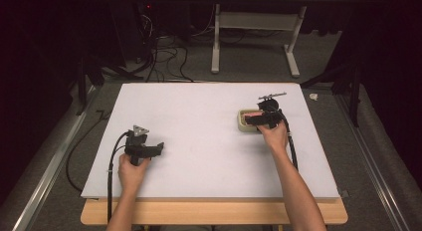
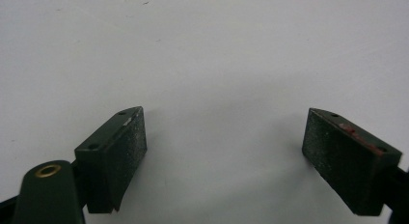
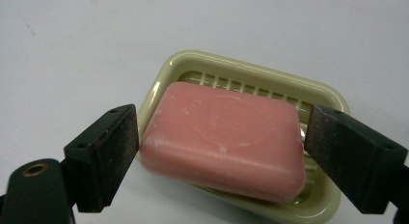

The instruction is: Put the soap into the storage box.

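Note:
A pink bar of soap lies in a pale green soap dish on the white board. My right gripper is open, with one jaw at each end of the soap, close to it or just touching. In the high view the dish sits right of the board's centre, partly under the right gripper. My left gripper is held over the board's left part. In its own view the left gripper is open, with bare white surface between its jaws.
The white board lies on a wooden table. Cables trail off the left side and down from the right gripper. A white table frame and more cables stand on the floor behind.

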A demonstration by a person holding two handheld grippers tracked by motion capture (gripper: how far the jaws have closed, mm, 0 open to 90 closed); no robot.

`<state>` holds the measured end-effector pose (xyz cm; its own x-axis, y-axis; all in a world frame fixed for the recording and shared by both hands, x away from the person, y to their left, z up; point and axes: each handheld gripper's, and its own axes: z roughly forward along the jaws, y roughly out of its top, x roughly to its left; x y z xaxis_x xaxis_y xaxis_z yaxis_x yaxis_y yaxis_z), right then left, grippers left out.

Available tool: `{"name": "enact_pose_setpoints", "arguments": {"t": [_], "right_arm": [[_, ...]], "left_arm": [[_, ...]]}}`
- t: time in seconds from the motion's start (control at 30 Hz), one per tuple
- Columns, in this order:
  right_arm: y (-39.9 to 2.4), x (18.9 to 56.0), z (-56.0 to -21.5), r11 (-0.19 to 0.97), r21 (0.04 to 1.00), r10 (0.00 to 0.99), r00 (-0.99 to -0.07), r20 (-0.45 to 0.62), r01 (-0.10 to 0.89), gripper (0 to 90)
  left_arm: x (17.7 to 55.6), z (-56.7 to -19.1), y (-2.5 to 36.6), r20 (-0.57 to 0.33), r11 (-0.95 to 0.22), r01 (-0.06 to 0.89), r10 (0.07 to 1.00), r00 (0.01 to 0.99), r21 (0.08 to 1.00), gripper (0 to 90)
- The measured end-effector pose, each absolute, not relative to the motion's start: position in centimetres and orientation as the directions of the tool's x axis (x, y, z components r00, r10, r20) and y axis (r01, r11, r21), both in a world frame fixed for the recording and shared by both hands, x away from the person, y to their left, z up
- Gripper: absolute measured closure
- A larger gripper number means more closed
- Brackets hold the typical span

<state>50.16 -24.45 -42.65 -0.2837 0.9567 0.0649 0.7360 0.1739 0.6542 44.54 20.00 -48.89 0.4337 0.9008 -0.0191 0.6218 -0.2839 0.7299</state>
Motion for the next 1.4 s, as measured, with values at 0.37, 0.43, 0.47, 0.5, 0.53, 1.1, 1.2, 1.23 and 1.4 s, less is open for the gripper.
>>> {"name": "enact_pose_setpoints", "arguments": {"t": [0.37,0.43,0.47,0.5,0.53,1.1,1.2,1.23,1.4], "right_arm": [[-24.6,49.3,-42.1,0.184,0.685,0.953,-0.298,0.05,0.705,13.0],[-24.6,49.2,-42.1,0.183,0.693,0.952,-0.302,0.052,0.698,13.2],[-24.6,49.2,-42.0,0.188,0.695,0.951,-0.305,0.048,0.694,13.4],[-24.6,49.1,-42.0,0.19,0.693,0.951,-0.306,0.046,0.695,13.4],[-24.6,49.1,-42.0,0.19,0.693,0.951,-0.306,0.046,0.695,13.4],[-26.0,47.3,-40.1,0.172,0.764,0.95,-0.31,0.038,0.621,17.6],[-26.1,47.1,-39.9,0.172,0.769,0.949,-0.312,0.037,0.615,17.7],[-26.1,47.0,-39.8,0.176,0.769,0.948,-0.315,0.034,0.615,17.8],[-26.3,46.6,-39.5,0.175,0.779,0.948,-0.316,0.032,0.603,18.2]], "left_arm": [[44.6,-48.9,20.0,-0.02,-0.283,0.622,0.901,0.434,0.73,16.1],[44.5,-48.9,20.0,-0.019,-0.284,0.622,0.901,0.434,0.73,16.1],[44.6,-48.9,20.0,-0.02,-0.284,0.622,0.901,0.434,0.73,16.1],[44.5,-48.9,20.0,-0.02,-0.284,0.622,0.901,0.434,0.73,16.1],[44.5,-48.9,20.0,-0.02,-0.284,0.622,0.901,0.434,0.73,16.1],[44.5,-48.9,20.0,-0.018,-0.285,0.622,0.901,0.434,0.729,16.1],[44.5,-48.9,20.0,-0.018,-0.285,0.622,0.901,0.434,0.73,16.1],[44.5,-48.9,20.0,-0.018,-0.285,0.622,0.901,0.434,0.73,16.1],[44.5,-48.9,20.0,-0.018,-0.285,0.622,0.901,0.434,0.73,16.1]]}}
